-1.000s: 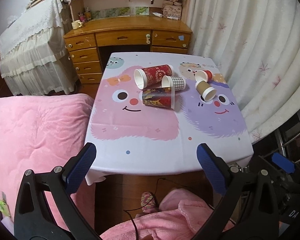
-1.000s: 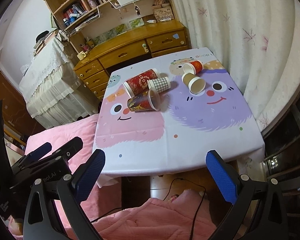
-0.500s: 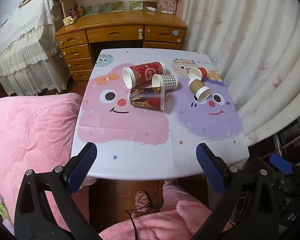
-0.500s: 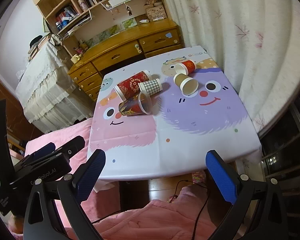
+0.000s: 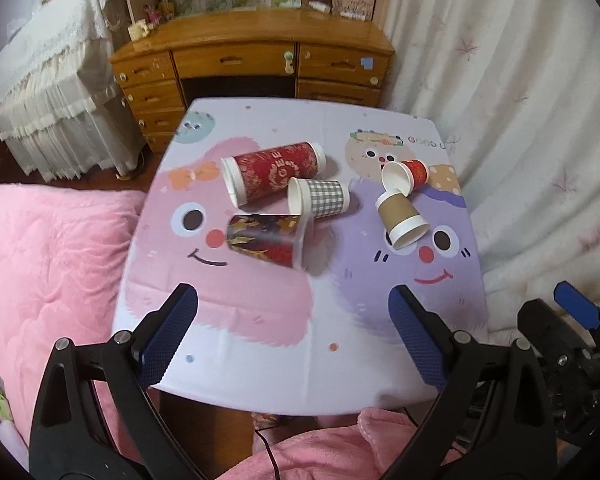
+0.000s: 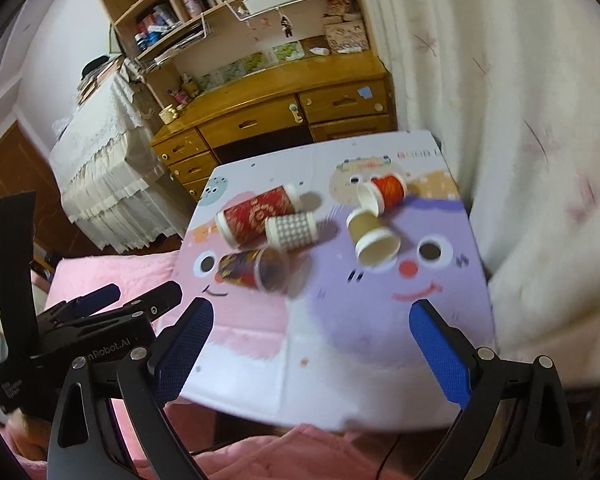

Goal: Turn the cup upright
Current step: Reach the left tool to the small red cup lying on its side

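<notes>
Several paper cups lie on their sides on the table (image 5: 260, 340): a tall red cup (image 5: 274, 172) (image 6: 258, 214), a grey checked cup (image 5: 320, 196) (image 6: 292, 230), a dark patterned cup (image 5: 268, 238) (image 6: 252, 270), a brown cup (image 5: 402, 218) (image 6: 374, 236) and a small red cup (image 5: 406, 172) (image 6: 384, 192). My left gripper (image 5: 294, 338) is open and empty above the near table edge, short of the dark cup. My right gripper (image 6: 310, 346) is open and empty near the front edge, below the brown cup.
A pink bed (image 5: 48, 272) lies left of the table. White curtains (image 5: 520, 100) hang on the right. A wooden desk with drawers (image 5: 256, 60) stands behind the table. Pink clothing (image 5: 320, 452) is just below the grippers.
Both grippers have moved forward and closer to the table; the cups now look larger. Both stay open. The cups have not moved.
</notes>
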Action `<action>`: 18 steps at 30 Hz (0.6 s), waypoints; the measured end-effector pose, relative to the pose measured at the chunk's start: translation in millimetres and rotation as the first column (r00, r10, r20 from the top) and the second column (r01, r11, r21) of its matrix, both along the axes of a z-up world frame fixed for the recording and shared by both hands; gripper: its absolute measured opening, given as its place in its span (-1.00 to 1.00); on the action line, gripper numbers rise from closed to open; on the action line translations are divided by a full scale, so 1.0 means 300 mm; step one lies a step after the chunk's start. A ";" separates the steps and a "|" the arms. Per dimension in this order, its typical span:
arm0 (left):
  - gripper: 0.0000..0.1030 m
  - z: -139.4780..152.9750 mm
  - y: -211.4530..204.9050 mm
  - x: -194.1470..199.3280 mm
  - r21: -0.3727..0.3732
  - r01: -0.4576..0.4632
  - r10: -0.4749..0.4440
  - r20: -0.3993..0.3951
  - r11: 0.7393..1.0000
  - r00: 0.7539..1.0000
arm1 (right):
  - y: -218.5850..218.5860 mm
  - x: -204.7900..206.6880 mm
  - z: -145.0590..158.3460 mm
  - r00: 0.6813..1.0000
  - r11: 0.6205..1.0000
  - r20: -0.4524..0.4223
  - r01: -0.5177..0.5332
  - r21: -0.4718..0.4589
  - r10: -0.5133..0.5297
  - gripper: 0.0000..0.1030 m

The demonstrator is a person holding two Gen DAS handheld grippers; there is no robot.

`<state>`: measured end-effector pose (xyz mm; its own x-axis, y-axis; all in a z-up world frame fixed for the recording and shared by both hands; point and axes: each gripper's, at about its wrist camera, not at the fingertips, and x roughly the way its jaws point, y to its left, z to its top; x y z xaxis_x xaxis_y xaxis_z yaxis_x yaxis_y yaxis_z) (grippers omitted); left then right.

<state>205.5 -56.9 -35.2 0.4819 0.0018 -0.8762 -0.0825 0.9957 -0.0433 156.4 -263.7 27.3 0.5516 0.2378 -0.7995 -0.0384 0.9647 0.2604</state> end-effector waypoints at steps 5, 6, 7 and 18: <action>0.85 -0.095 -0.065 0.174 -0.059 -0.050 0.043 -0.119 0.997 0.992 | -0.111 0.214 -0.023 0.999 0.998 -0.018 -0.051 -0.032 0.050 0.95; 0.85 -0.115 -0.077 0.209 -0.077 -0.067 0.055 -0.145 0.995 0.988 | -0.144 0.268 -0.032 0.998 0.997 -0.022 -0.067 -0.045 0.066 0.95; 0.85 -0.138 -0.091 0.250 -0.095 -0.088 0.070 -0.172 0.992 0.983 | -0.165 0.310 -0.043 0.997 0.995 -0.025 -0.078 -0.058 0.076 0.95; 0.73 -0.390 -0.235 0.557 -0.369 -0.352 0.184 -0.420 0.860 0.889 | -0.433 0.665 -0.285 0.993 0.988 -0.106 -0.069 -0.137 0.054 0.95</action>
